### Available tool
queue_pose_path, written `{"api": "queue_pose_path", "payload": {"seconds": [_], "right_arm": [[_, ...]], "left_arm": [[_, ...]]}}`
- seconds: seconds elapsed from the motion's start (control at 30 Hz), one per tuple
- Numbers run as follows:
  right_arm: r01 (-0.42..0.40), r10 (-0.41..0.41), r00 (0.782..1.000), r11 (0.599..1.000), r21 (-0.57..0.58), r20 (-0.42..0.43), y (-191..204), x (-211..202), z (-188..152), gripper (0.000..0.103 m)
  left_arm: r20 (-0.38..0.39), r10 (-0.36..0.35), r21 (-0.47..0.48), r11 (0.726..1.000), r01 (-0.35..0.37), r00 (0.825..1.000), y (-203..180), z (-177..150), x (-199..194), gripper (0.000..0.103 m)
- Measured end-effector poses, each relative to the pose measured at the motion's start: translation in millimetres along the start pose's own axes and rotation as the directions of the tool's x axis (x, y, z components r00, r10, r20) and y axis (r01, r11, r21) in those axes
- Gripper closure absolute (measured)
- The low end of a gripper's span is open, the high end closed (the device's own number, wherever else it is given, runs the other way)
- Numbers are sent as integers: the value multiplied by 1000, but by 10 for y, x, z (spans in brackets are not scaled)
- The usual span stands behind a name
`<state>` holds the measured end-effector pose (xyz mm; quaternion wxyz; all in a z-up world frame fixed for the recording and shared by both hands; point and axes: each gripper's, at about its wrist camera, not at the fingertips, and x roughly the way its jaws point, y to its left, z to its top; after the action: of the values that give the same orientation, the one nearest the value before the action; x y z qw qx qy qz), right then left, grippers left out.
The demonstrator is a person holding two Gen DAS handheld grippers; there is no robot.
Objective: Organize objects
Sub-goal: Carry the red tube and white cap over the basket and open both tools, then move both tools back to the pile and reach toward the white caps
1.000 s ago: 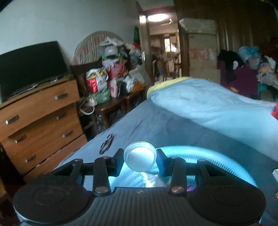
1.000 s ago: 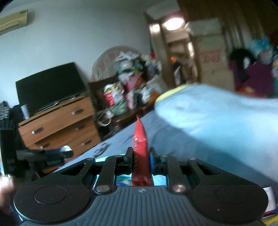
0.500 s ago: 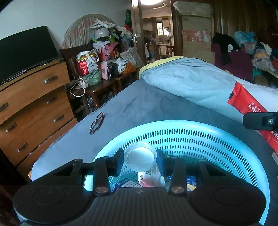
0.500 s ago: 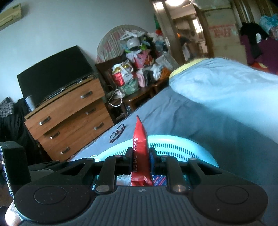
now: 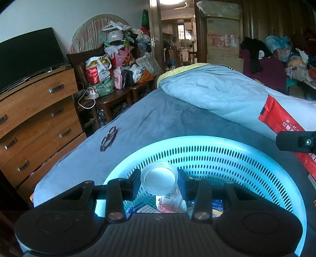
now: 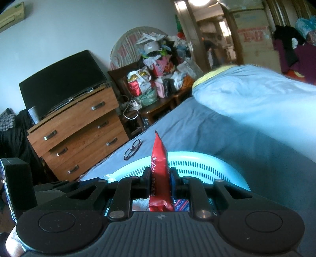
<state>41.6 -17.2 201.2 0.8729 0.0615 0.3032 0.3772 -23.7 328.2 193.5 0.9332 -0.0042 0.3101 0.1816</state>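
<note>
Left gripper (image 5: 159, 183) clamped on clear round container (image 5: 158, 180), possibly a lidded cup. Right gripper (image 6: 159, 181) pinched on red snack packet (image 6: 159, 174). Both above turquoise perforated basket (image 5: 217, 156) on blue bed (image 5: 158, 120). Beyond: eyeglasses (image 5: 108, 138), wooden dresser (image 5: 37, 118).

1. The room is dim, lit mainly by a bright ceiling lamp (image 5: 170, 1) glaring far beyond the jaws.
2. The pale turquoise perforated plastic basket (image 5: 207, 150) just past the jaws glows.
3. Fisheye edges bend and darken.
4. The right view is softer; its light blue folded quilt (image 6: 256, 94) blurs.
</note>
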Motion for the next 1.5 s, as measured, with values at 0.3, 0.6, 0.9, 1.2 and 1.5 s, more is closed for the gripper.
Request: {"api": "queue_pose_path", "payload": {"seconds": [0.3,0.6,0.9,1.2,1.5], "right_arm": [[0,0,1000,1000,-2,5,-6,22,2,74],[10,-10,997,1000,-4,75,-105,-216,-139,50],[376,-386,921,918,128,61,-1287,-1264,-1627,38],[672,-683,729,702,236,-46,-2715,-2035,-2187,40],[629,-650,759,714,308,-44,-3650,-1603,-2155,24]], "left_arm": [[-7,14,5,1000,-13,1000,-40,1,14,60],[16,8,4,1000,-8,1000,-126,10,-91,45],[177,-274,110,960,258,945,-913,-53,-923,29],[19,-479,296,841,452,878,-2207,-587,-1038,28],[-58,-455,360,821,444,889,-2560,-824,-898,28]]}}
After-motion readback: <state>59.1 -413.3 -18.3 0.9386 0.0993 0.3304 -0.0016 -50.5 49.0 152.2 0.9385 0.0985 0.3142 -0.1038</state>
